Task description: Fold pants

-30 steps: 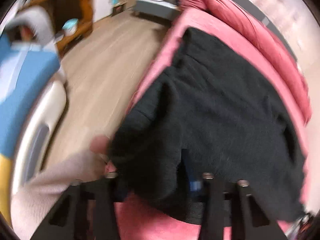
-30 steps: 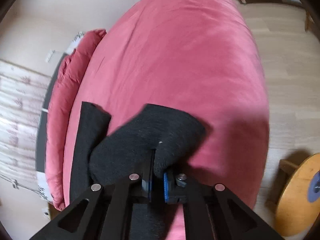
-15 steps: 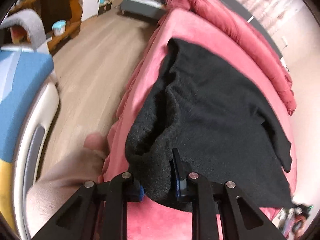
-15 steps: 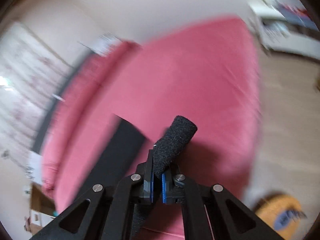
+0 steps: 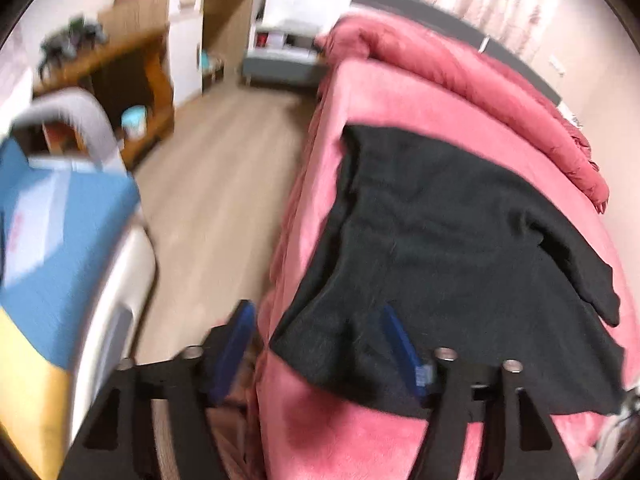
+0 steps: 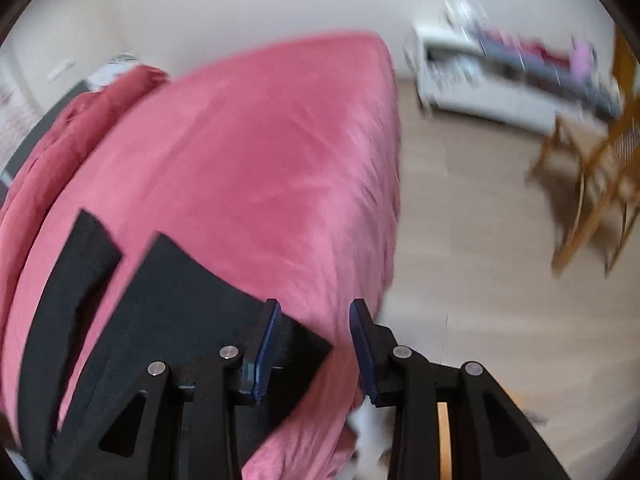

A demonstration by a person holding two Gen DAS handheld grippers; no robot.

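The left gripper (image 5: 316,344), at the bottom of its view, has just been opening; its two blue pads (image 5: 234,346) now stand wide apart, gripping nothing, one hanging past the bed's side edge and one over the near hem of the pants (image 5: 448,248). The right gripper (image 6: 314,344), low in its own view, has also just been opening: two pads part-way apart, nothing pinched, a corner of cloth lying below the gap.

There is one pair of black pants, spread on the pink bed cover (image 6: 260,152). In the right view its two leg ends (image 6: 92,240) lie side by side at lower left with a pink strip between.

One rumpled red duvet (image 5: 472,80) lines the bed's far edge. Bare wood floor (image 5: 216,200) lies beside the bed, open toward the shelves.
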